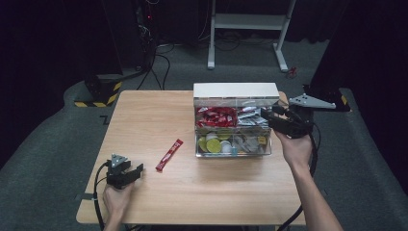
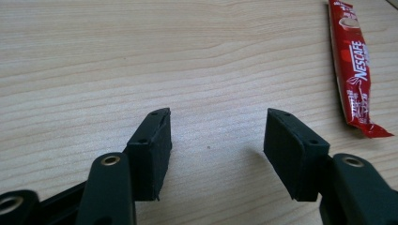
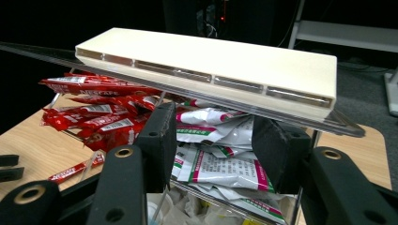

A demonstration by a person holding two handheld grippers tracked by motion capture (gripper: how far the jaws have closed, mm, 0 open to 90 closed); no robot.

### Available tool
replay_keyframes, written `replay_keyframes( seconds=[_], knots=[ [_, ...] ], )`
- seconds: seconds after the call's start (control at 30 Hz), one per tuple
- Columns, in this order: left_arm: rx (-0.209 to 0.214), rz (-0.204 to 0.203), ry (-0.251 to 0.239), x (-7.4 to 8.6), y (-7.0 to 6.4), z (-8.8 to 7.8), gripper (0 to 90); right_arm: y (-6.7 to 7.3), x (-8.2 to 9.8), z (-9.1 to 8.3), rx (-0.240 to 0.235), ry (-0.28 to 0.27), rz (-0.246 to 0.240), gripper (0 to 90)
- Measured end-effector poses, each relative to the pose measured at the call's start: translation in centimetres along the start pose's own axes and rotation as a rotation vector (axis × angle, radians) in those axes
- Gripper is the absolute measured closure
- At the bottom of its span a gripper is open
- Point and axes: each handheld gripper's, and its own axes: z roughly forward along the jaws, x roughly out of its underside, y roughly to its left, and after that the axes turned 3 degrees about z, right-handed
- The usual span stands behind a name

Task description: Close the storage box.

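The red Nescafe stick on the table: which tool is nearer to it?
Left. The left tool lies just beside the red Nescafe stick; the right tool is at the clear box.
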Motion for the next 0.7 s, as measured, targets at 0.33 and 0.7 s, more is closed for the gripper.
replay_keyframes(
  seconds=[0.33,0.7],
  knots=[
    [-0.037,0.055,0.007,0.07,-0.89,0.21,36.8,-0.23,0.54,-0.41,0.004,-0.002,0.005,50.2],
    [-0.034,0.062,0.01,0.04,-0.92,0.26,34.5,-0.37,0.91,-0.68,0.004,0.001,0.009,49.6]
  ],
)
